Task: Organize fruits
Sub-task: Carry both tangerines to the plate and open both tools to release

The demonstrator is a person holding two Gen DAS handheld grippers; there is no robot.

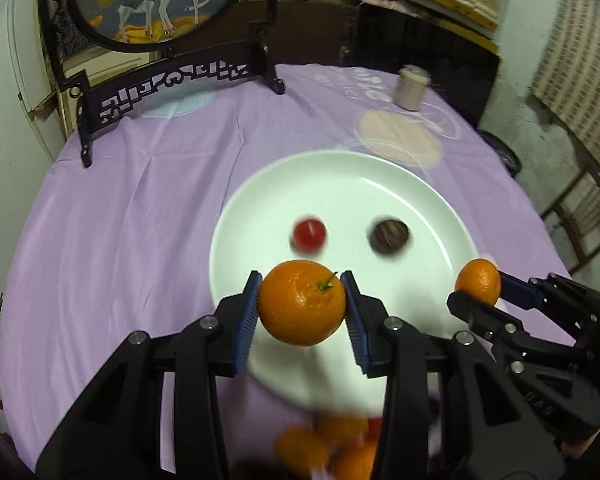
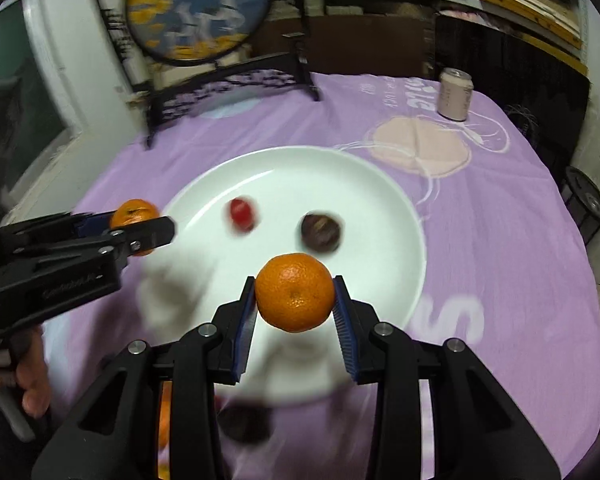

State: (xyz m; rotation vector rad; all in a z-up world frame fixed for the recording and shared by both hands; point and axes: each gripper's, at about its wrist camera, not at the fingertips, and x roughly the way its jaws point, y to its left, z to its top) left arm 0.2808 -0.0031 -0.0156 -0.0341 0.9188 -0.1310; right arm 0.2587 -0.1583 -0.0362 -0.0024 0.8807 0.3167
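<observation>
Since both claws are hovering over the white plate (image 1: 260,184), the left claw (image 1: 302,309) is clamping a stemmed mandarin (image 1: 302,303) and the right claw (image 2: 295,300) a second mandarin (image 2: 295,293), probably to set them beside the red fruit (image 1: 309,233) and dark fruit (image 1: 390,237) just ahead.

Two mandarins held up over the white plate (image 1: 260,184) – stemmed mandarin (image 1: 302,303) at its near edge, second mandarin (image 2: 295,292) toward the right rim; on the plate a red fruit (image 1: 309,233) and dark brown fruit (image 1: 390,237), apart; more oranges (image 1: 324,448) blurred below
</observation>
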